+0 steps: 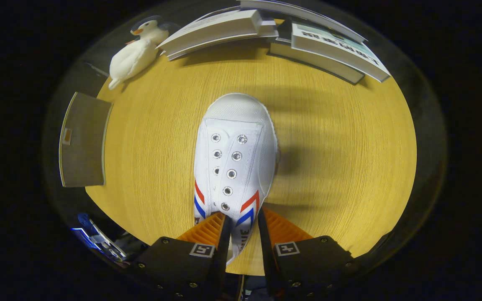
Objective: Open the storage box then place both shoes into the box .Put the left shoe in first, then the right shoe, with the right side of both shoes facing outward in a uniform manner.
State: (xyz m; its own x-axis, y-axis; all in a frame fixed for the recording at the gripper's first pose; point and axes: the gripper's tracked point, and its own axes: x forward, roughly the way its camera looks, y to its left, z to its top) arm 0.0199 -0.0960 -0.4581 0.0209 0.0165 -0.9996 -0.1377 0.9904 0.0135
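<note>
Gripper (243,228) clamped on shoe (234,163) sidewall near the heel, toe pointing 12 o'clock over table (341,167). Books (329,50) at 1 o'clock, plush duck (134,56) at 11, grey pad (83,140) at 9.

The gripper (243,234) has its fingers closed on the side wall of a white canvas shoe with red and blue stripes (234,161), which hangs over the middle of the yellow wooden table (341,159). The table surface on both sides of the shoe is free. Along the far edge lie stacked white and grey books (329,50). At the far left corner sits a white plush duck (134,54). A grey flat board (83,140) lies at the left edge.
</note>
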